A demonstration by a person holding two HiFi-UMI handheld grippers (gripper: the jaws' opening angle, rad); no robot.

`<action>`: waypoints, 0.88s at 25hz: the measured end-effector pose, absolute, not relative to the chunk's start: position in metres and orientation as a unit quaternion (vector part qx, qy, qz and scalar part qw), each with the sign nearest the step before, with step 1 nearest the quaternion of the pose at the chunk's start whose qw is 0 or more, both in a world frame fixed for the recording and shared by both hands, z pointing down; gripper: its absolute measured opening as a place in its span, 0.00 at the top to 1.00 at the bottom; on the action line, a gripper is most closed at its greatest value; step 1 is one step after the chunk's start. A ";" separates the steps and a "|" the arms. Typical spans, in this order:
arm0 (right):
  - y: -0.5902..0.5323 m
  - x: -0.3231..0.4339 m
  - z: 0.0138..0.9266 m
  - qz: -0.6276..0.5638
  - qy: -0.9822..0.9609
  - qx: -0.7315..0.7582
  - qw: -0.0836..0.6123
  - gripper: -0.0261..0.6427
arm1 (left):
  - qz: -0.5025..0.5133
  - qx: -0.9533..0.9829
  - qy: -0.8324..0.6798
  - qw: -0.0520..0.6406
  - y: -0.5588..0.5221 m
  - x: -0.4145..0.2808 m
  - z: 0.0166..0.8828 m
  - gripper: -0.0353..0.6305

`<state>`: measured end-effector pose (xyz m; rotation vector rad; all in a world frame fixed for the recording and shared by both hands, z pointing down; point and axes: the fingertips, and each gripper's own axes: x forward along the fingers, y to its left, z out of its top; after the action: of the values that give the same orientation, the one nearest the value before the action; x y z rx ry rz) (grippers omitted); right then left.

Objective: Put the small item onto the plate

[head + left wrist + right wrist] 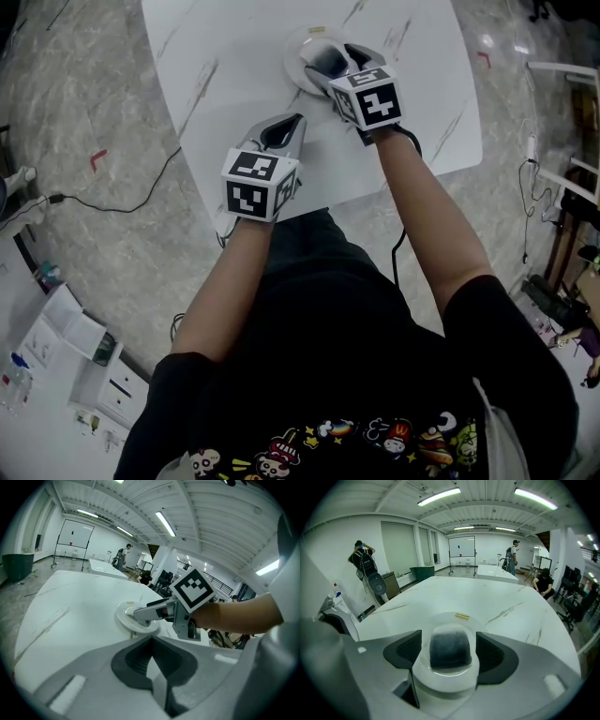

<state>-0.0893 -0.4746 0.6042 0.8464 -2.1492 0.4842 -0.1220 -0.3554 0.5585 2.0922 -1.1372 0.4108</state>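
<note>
Dark small item (449, 646) lies on the white plate (440, 681) between my right gripper's (450, 652) wide-spread jaws, so I'd withdraw straight back without nudging it, while my left gripper (150, 638) is closed and empty.

The person wears a black short-sleeved T-shirt (375, 366) with a row of bright cartoon figures (375, 439) printed across its near part. The left gripper (289, 125) and the right gripper (336, 54) are smooth light-grey shells. Each carries a white cube printed with black square markers, the left cube (260, 185) and the right cube (375, 98), and each jaw is lined with a dark ribbed pad (404, 651). A thin black cable (397, 246) runs from the right gripper's near end alongside the forearm.
</note>
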 end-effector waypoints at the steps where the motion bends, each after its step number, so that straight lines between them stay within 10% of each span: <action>1: -0.473 -0.087 0.600 0.192 -0.844 0.335 0.373 0.40 | 0.159 0.809 -0.442 0.355 -0.355 -0.122 0.559 0.94; 22: -0.370 -0.011 0.432 0.166 -0.878 0.406 0.193 0.86 | 0.159 0.814 -0.503 0.243 -0.321 -0.137 0.456 0.94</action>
<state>-0.0114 -0.3698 0.4317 1.1389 -2.4619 0.4660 -0.1370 -0.3215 0.4557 2.2232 -1.3741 0.4357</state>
